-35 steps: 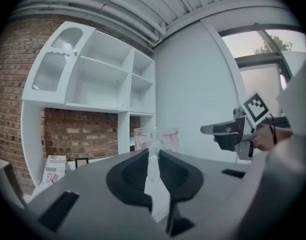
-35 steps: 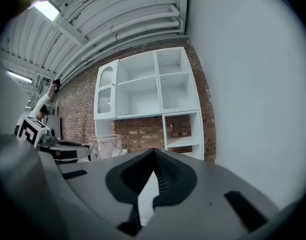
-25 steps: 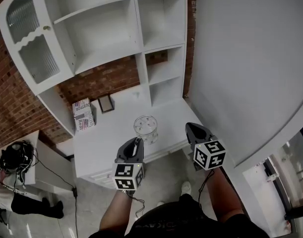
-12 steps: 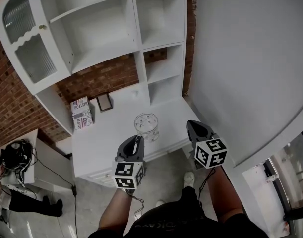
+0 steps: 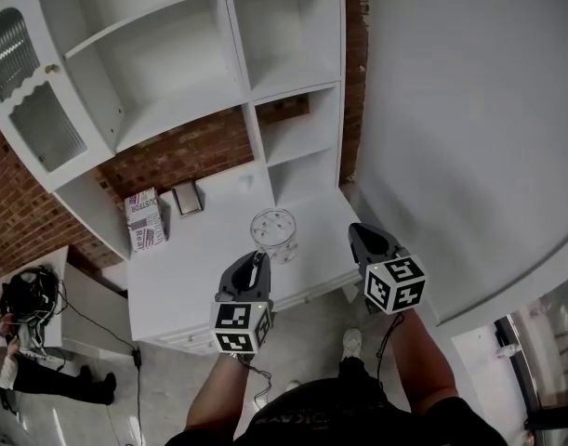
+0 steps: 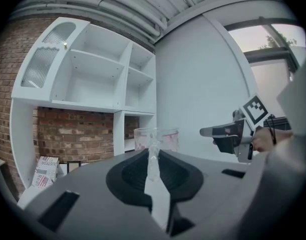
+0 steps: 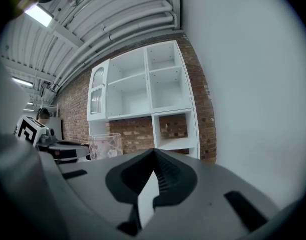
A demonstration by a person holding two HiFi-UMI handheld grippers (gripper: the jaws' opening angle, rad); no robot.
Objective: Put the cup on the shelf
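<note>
Cup: the clear cup [image 5: 272, 235] is over the near part of the tabletop [image 5: 186, 268], well below the open shelf [image 5: 163, 119].
Left gripper [image 5: 257, 260]: fingers nearly together, pinching the cup's near wall, I think.
Right gripper [image 5: 358, 238]: fingers closed, holding nothing.
Progress: I judge the pickup done; placing it on the shelf and letting go are left.
</note>
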